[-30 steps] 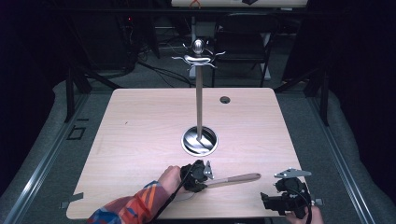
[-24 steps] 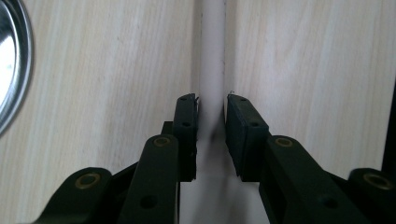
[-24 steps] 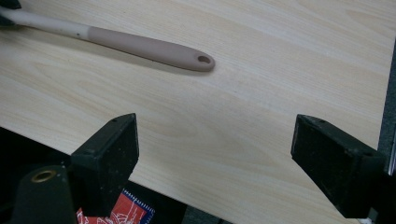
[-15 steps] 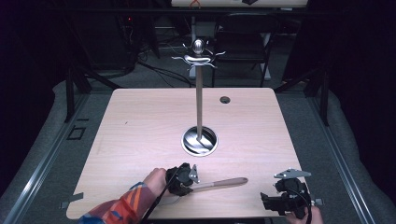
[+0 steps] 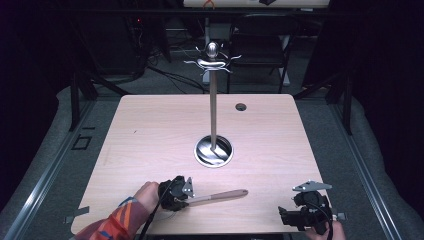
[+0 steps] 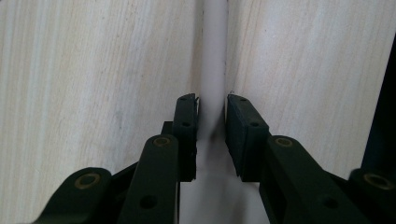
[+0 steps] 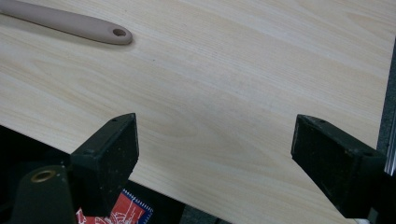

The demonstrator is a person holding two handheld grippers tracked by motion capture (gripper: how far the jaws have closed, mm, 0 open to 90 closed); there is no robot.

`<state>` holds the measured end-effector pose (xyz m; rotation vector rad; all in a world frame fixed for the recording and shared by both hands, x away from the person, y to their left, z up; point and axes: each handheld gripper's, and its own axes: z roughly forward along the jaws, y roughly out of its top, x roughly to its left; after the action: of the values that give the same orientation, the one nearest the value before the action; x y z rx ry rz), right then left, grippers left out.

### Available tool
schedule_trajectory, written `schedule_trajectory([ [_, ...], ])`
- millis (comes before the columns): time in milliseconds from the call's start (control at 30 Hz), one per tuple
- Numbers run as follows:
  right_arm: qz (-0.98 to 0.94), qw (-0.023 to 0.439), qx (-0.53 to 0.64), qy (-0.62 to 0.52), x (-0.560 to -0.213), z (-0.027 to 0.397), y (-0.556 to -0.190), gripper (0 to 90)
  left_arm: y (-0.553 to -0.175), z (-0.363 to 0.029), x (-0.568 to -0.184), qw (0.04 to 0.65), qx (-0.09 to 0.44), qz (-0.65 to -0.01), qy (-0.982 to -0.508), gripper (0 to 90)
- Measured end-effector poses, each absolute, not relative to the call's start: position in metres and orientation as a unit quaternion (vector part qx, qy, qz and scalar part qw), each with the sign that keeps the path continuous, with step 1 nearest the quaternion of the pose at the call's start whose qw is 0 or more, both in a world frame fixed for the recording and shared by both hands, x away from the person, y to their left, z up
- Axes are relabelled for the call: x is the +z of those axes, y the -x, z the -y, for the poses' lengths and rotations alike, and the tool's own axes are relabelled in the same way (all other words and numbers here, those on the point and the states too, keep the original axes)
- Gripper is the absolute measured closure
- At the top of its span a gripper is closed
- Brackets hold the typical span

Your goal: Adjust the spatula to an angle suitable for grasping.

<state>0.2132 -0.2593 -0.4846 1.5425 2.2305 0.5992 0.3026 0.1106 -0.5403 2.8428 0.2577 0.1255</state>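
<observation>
The left claw (image 5: 189, 198) is clamped on the handle of a wooden utensil (image 5: 220, 196) lying near the worktop (image 5: 150, 135) front edge. The right claw (image 7: 215, 149) waits wide open, holding nothing. Grasping looks done; hanging it on the hook stand (image 5: 213, 115) probably remains.

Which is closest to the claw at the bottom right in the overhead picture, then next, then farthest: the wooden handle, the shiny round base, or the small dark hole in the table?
From the right claw:
1. Wooden handle, to its left near the front edge.
2. Shiny round base, at the table's middle.
3. Small dark hole, near the far edge.
</observation>
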Motion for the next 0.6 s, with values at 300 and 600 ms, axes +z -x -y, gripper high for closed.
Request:
schedule_trajectory([
  [300,-0.792,0.179,0.211,-0.544,-0.485,0.258,-0.213,14.4,-0.302,-0.096,-0.535,0.146,0.027,-0.112,-0.983,54.1],
  [600,-0.794,0.179,0.210,-0.541,-0.486,0.258,-0.214,14.4,-0.311,-0.070,-0.523,0.165,0.047,-0.139,-0.975,37.3],
])
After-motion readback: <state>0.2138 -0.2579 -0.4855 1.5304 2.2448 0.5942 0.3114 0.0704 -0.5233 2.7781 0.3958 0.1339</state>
